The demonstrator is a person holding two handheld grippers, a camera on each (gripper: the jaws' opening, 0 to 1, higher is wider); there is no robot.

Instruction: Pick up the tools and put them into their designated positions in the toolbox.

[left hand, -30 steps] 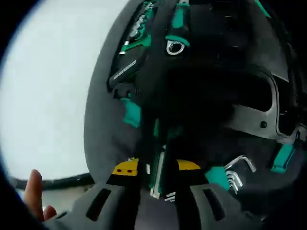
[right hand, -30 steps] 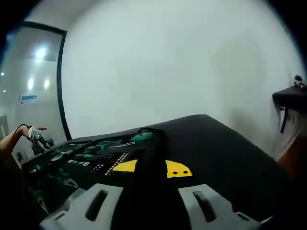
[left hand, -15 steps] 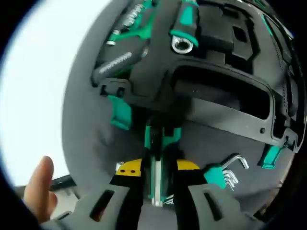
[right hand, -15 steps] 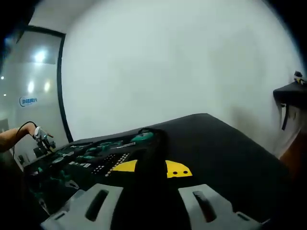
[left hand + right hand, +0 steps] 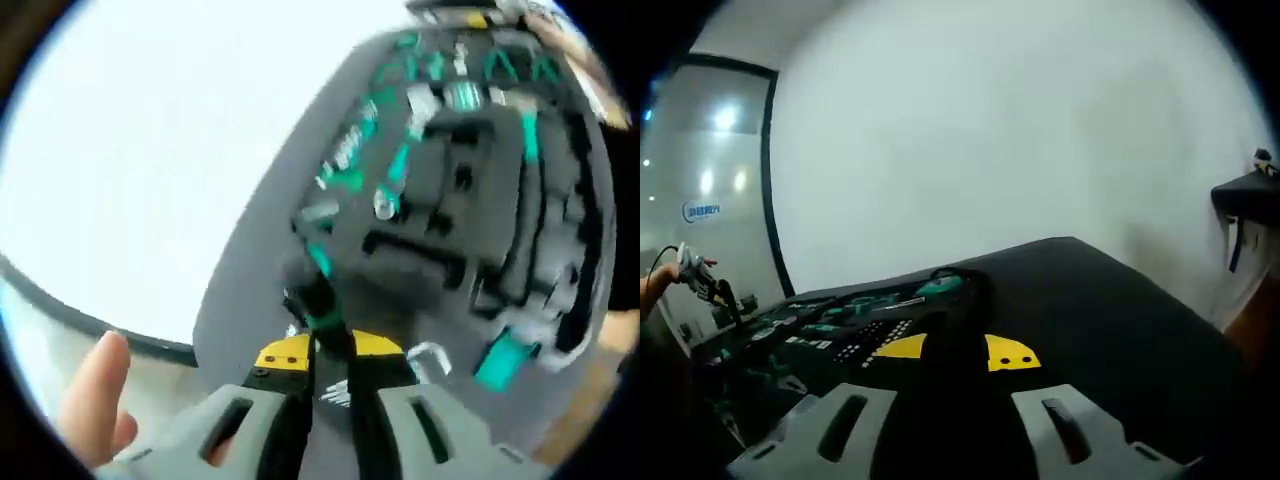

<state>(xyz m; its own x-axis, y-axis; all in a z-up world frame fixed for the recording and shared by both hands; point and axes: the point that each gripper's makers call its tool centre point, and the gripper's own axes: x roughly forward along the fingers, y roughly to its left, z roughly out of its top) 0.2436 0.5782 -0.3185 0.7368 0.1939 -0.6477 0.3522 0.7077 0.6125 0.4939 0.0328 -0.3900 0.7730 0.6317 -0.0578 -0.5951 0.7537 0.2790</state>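
My left gripper is shut on a slim green-and-black tool that sticks out ahead of the jaws. It hangs above the near edge of the open toolbox, whose dark foam tray holds several green-handled tools; the picture is blurred. A set of hex keys lies by the jaws. My right gripper has its jaws tight on a black edge of the toolbox. Far left in the right gripper view, the left gripper is raised above the tray of tools.
A fingertip shows at the lower left of the left gripper view. The toolbox rests on a grey surface in front of a white wall. A dark shelf juts in at the right.
The left gripper has pulled back and up from the toolbox with the tool still in it, so the tray looks smaller and farther. The right gripper has stayed put.
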